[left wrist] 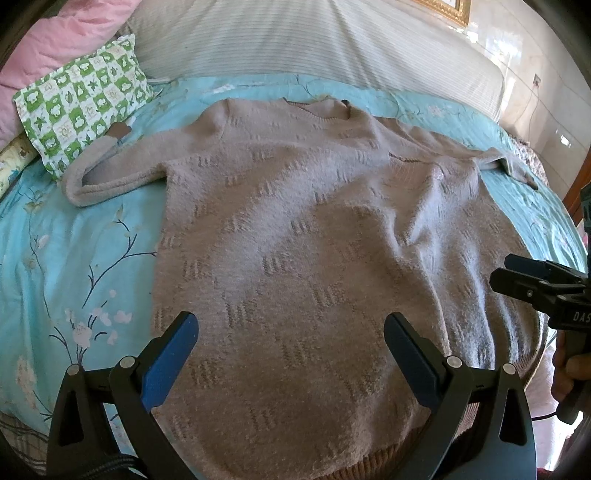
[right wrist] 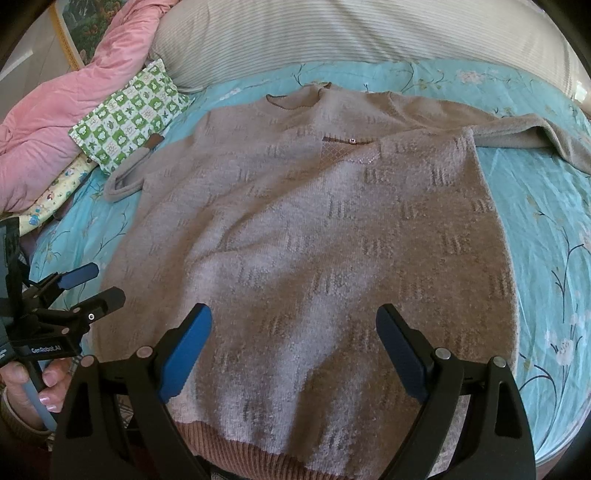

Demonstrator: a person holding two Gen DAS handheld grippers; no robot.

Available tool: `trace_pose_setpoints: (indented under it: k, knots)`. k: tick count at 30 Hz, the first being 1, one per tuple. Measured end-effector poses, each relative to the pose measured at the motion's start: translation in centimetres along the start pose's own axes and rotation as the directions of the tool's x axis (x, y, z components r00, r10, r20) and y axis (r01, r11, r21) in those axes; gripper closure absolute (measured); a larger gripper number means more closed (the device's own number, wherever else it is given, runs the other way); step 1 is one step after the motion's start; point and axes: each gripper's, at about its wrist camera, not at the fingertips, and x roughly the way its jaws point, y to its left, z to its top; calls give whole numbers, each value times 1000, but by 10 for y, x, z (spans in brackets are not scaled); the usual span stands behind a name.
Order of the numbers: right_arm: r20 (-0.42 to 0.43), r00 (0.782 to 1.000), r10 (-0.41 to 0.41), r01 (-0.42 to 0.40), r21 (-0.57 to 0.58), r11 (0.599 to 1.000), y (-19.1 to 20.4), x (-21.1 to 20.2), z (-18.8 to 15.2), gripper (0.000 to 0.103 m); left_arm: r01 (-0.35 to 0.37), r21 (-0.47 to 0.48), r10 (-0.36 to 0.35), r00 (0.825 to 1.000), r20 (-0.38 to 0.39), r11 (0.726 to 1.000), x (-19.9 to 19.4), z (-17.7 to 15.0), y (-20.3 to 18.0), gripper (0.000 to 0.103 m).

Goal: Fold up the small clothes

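Observation:
A beige knitted sweater (left wrist: 295,221) lies spread flat on the bed, collar far, ribbed hem near me; it also shows in the right wrist view (right wrist: 314,229). Its left sleeve (left wrist: 110,173) is bent beside the body and its right sleeve (right wrist: 535,133) stretches to the right. My left gripper (left wrist: 291,332) is open and empty above the hem's left part. My right gripper (right wrist: 293,325) is open and empty above the hem's right part. Each gripper also shows at the edge of the other's view, the right one (left wrist: 517,275) and the left one (right wrist: 96,286).
A turquoise floral sheet (left wrist: 55,258) covers the bed. A green checked pillow (left wrist: 81,99) and a pink quilt (right wrist: 44,110) lie at the far left. A long striped white bolster (right wrist: 351,33) runs along the far edge.

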Motion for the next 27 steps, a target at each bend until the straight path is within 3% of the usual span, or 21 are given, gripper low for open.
trace_pose_setpoints:
  k: [11,21,23,27]
  knots:
    - [-27,1000,-5,5,5,1000,0,1,0,12,2,2,-2,1000,-4,1000,3,1,-3,2]
    - [-48,999,-15,16,7,1000,-1,2,4,12,-15,29,17,998,-58,999,4,4,-3,2]
    - [-13,1000,-7,7,3,1000,0,2,3,12,-6,27,8,999,-52,1000,4,5,-4,2]
    - [-46,999,-21,21,-3,1000,-2,5,12,12,-2,41,3,999,-36,999,6,12,-5,2]
